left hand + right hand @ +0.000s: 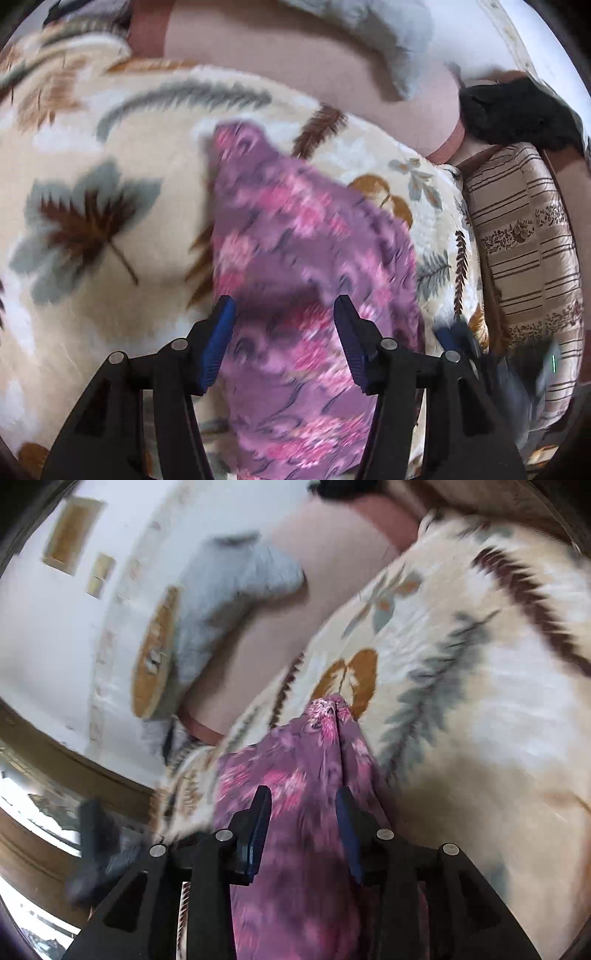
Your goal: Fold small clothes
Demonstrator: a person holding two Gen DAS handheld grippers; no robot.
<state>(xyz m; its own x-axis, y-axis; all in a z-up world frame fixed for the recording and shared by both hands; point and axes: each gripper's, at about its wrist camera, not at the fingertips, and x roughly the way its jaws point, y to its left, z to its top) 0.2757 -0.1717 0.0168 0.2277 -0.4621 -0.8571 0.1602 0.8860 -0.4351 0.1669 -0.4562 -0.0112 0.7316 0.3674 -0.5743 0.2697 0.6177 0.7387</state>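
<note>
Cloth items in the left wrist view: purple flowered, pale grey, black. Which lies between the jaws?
The purple flowered garment, spread on the leaf-print blanket. The grey piece and the black one lie far behind.

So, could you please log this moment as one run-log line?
left gripper: open | right gripper: open | purple floral garment: on leaf-print blanket, under both
</note>
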